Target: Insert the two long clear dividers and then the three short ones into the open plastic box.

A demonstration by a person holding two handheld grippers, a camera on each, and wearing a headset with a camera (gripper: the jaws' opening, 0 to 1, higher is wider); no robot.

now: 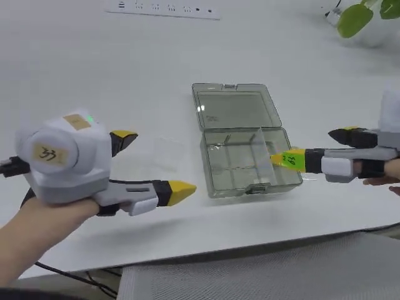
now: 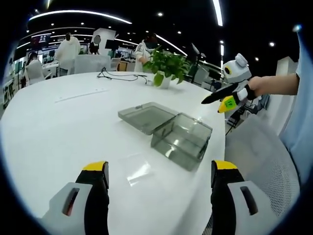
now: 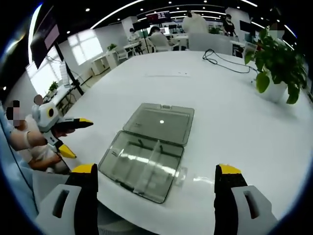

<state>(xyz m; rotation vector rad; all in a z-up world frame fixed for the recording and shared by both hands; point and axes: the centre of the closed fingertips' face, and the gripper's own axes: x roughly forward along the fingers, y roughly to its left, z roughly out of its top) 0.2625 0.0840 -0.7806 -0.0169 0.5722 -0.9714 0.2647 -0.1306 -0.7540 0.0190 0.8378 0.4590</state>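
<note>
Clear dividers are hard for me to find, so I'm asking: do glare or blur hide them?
Head view: soft, washed out; the loose clear dividers barely separate from the white table. Left gripper view: fisheye bend, yet a glint marks one. Right gripper view: light reflections streak the smoky transparent plastic box.

The white desk [image 1: 94,81] carries an open plastic box [image 1: 250,187] close to its near edge, its lid [image 1: 234,106] laid flat toward the far edge. A clear divider [image 1: 159,153] lies flat near the box's left side. By the far edge: a power strip [image 1: 164,9], a potted plant [image 1: 356,19] at the right corner, and beside it a black cable [image 3: 225,61].
</note>
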